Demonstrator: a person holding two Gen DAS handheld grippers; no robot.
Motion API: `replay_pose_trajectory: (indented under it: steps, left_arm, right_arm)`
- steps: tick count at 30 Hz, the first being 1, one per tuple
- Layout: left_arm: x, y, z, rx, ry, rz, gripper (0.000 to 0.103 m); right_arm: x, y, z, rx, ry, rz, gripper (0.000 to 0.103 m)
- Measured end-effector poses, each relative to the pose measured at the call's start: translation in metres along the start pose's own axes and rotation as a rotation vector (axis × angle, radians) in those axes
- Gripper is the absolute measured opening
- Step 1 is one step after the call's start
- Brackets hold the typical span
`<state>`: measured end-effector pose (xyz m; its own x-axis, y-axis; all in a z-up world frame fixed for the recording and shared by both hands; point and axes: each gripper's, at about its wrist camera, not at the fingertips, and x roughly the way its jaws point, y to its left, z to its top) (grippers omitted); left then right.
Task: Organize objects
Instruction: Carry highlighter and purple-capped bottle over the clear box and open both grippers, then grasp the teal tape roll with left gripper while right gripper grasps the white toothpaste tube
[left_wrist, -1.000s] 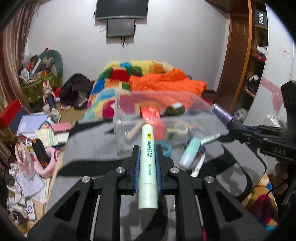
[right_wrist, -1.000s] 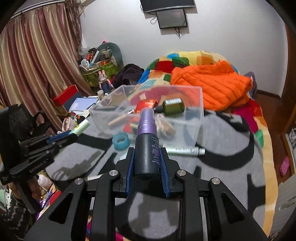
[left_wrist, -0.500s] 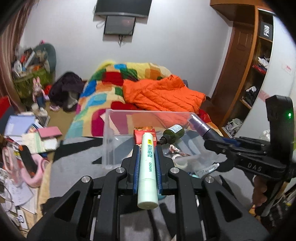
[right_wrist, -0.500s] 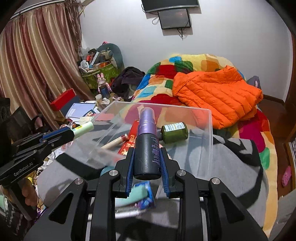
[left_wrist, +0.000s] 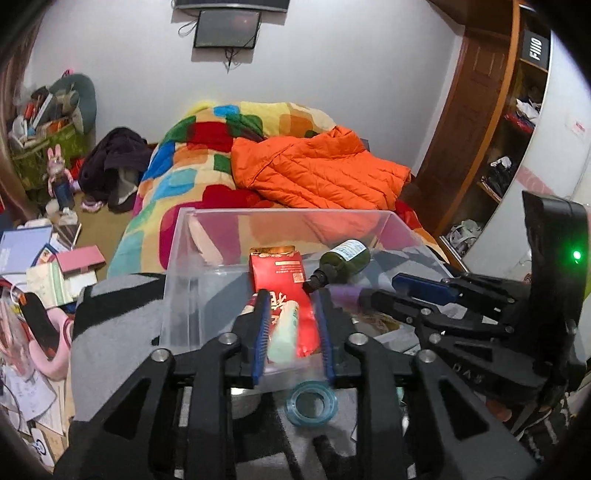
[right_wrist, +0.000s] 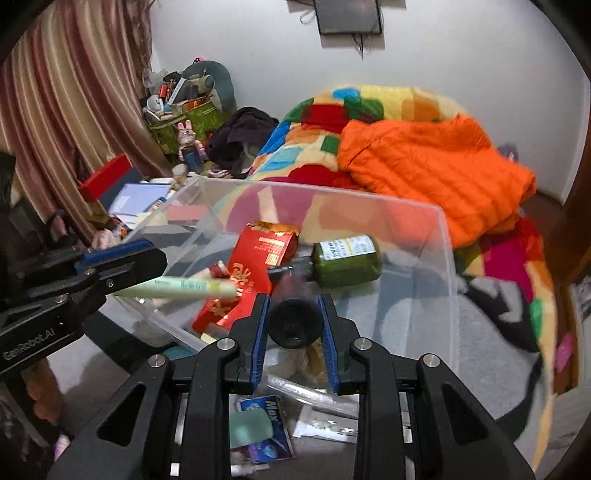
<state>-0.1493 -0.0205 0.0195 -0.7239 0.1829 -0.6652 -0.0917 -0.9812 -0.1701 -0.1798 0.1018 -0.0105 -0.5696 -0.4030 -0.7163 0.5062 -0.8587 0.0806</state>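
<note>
Mint-green tube (left_wrist: 282, 328) lay loose and blurred between the parted pads of the left claw (left_wrist: 290, 295), clear of both pads. Those jaws had just been opening with the tube between them, so I judged this to be the release itself, made above the near left part of the clear plastic bin (right_wrist: 332, 195).

The right claw (right_wrist: 291, 297) hung over the same bin. A dark bottle with a purple cap (right_wrist: 293, 323) sat between its pads, nose tipped down and away so that its round base faced the camera. Its jaws had also just been opening a little. Whether the pads pressed on the bottle I could not tell, since the cap end was smeared.

Inside the bin a red packet (right_wrist: 255, 266) lay at the centre, with a green bottle (right_wrist: 347, 264) on its side at about 2 o'clock from it. Outside the bin, at 6 o'clock of its near wall, a blue tape ring (left_wrist: 312, 402) and a blue sachet (right_wrist: 266, 424) lay on the grey blanket (left_wrist: 110, 350).

The step in hand looked like dropping both items in. Next, each claw would need to open fully, lift clear of the rim, and then go for the loose pieces at 6 o'clock.
</note>
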Motion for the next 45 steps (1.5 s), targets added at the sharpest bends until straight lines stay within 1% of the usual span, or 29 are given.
replay_pose_trajectory:
  steps: [3, 5, 7, 9, 11, 13, 14, 15, 16, 18, 20, 23, 27, 29, 32, 35, 38, 40, 41, 42, 43, 45]
  left_arm:
    - [-0.006, -0.005, -0.002, 0.017, -0.012, 0.006, 0.033]
    - [-0.011, -0.01, -0.005, 0.039, -0.02, 0.02, 0.034]
    - [-0.016, -0.015, -0.008, 0.063, -0.032, 0.041, 0.041]
    - [-0.023, -0.021, -0.013, 0.089, -0.046, 0.058, 0.057]
    - [-0.03, -0.027, -0.019, 0.111, -0.061, 0.073, 0.065]
    - [-0.035, -0.031, -0.026, 0.13, -0.062, 0.079, 0.07]
    - [-0.037, -0.032, -0.03, 0.137, -0.057, 0.087, 0.073]
    - [-0.037, -0.032, -0.033, 0.139, -0.05, 0.09, 0.074]
    - [-0.038, -0.031, -0.038, 0.139, -0.037, 0.088, 0.074]
    - [-0.036, -0.03, -0.045, 0.138, -0.014, 0.087, 0.075]
    - [-0.034, -0.029, -0.051, 0.14, 0.006, 0.097, 0.075]
    - [-0.024, -0.025, -0.061, 0.136, 0.053, 0.103, 0.075]
    - [-0.008, -0.017, -0.072, 0.102, 0.124, 0.112, 0.075]
    - [-0.002, -0.015, -0.076, 0.092, 0.145, 0.116, 0.075]
    - [0.003, -0.016, -0.074, 0.097, 0.168, 0.115, 0.075]
    - [0.009, -0.02, -0.068, 0.131, 0.179, 0.098, 0.075]
    - [0.017, -0.021, -0.062, 0.138, 0.193, 0.1, 0.075]
    - [0.021, -0.02, -0.061, 0.13, 0.197, 0.089, 0.075]
    - [0.023, -0.02, -0.061, 0.13, 0.2, 0.085, 0.074]
    - [0.024, -0.021, -0.061, 0.131, 0.204, 0.081, 0.073]
    - [0.025, -0.022, -0.062, 0.134, 0.206, 0.08, 0.07]
    - [0.028, -0.025, -0.063, 0.15, 0.218, 0.078, 0.057]
  right_arm:
    - [-0.012, 0.008, -0.004, -0.046, -0.025, -0.023, 0.031]
    - [-0.021, 0.01, -0.006, -0.06, -0.035, -0.024, 0.031]
    - [-0.029, 0.01, -0.009, -0.059, -0.037, -0.013, 0.031]
    - [-0.036, 0.009, -0.011, -0.048, -0.037, 0.005, 0.032]
    - [-0.045, 0.007, -0.015, -0.041, -0.043, 0.021, 0.032]
    - [-0.054, 0.005, -0.019, -0.038, -0.052, 0.021, 0.035]
    - [-0.058, 0.004, -0.02, -0.037, -0.057, 0.02, 0.038]
    - [-0.064, 0.003, -0.023, -0.037, -0.062, 0.017, 0.043]
    - [-0.069, 0.001, -0.026, -0.035, -0.07, 0.011, 0.046]
    - [-0.08, -0.005, -0.034, -0.035, -0.087, -0.01, 0.056]
    - [-0.085, -0.011, -0.041, -0.035, -0.091, -0.029, 0.06]
    - [-0.084, -0.024, -0.054, -0.031, -0.062, -0.062, 0.065]
    - [-0.063, -0.046, -0.071, -0.001, 0.027, -0.108, 0.067]
    - [-0.051, -0.054, -0.077, 0.021, 0.06, -0.118, 0.067]
    - [-0.04, -0.061, -0.077, 0.022, 0.089, -0.098, 0.067]
    - [-0.031, -0.061, -0.07, -0.008, 0.111, -0.043, 0.067]
    - [-0.019, -0.064, -0.062, -0.017, 0.146, 0.009, 0.063]
    - [-0.013, -0.063, -0.059, -0.027, 0.161, 0.049, 0.056]
    - [-0.01, -0.061, -0.059, -0.033, 0.169, 0.061, 0.049]
    - [-0.008, -0.06, -0.059, -0.041, 0.176, 0.069, 0.043]
    - [-0.006, -0.058, -0.06, -0.051, 0.181, 0.077, 0.041]
    - [-0.007, -0.054, -0.062, -0.069, 0.173, 0.082, 0.036]
